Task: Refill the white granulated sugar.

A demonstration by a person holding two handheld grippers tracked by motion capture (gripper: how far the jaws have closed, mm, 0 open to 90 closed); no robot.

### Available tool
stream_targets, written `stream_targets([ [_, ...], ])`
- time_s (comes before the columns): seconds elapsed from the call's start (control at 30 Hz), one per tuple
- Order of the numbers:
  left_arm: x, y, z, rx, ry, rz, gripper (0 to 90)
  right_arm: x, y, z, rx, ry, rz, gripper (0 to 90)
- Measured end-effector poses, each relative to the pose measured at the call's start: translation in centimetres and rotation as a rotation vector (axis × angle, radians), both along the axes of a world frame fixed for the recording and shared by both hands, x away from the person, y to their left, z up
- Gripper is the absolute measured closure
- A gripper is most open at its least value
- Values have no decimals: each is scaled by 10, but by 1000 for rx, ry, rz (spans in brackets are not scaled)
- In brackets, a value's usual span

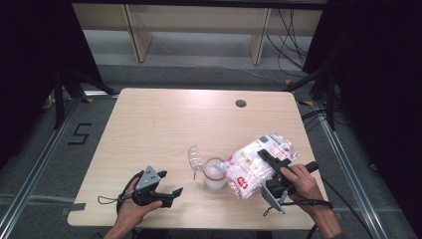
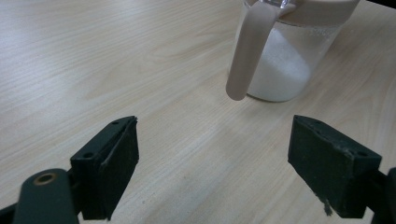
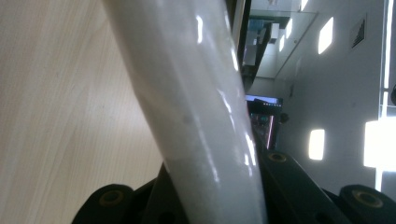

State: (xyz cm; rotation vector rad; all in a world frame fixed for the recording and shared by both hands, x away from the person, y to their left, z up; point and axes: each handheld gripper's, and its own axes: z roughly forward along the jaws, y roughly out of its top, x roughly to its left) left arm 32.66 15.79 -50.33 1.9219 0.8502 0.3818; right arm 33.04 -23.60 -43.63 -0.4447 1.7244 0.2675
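A clear jug with a pale pink handle and white granules inside stands near the table's front middle; its clear lid is flipped open to the left. A plastic bag of white granules with red print lies tilted, its lower end over the jug's mouth. My right gripper is shut on the bag's upper part; in the right gripper view the bag runs up between the jaws of the right gripper. My left gripper rests at the front left, open and empty, pointing at the jug.
The wooden table has a round cable hole at the back right. Its front edge runs just below both hands. Wooden shelving legs stand on the floor beyond the table.
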Motion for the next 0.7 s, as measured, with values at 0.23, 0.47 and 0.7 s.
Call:
stream_targets([
  [0.23,0,0,0,2,3,5,160,3,-3,-5,78,67,3,815],
  [0.47,0,0,-1,-1,8,9,160,6,-7,-11,184,142,3,816],
  [0.7,1,1,0,9,-1,0,160,9,-8,-16,272,209,24,818],
])
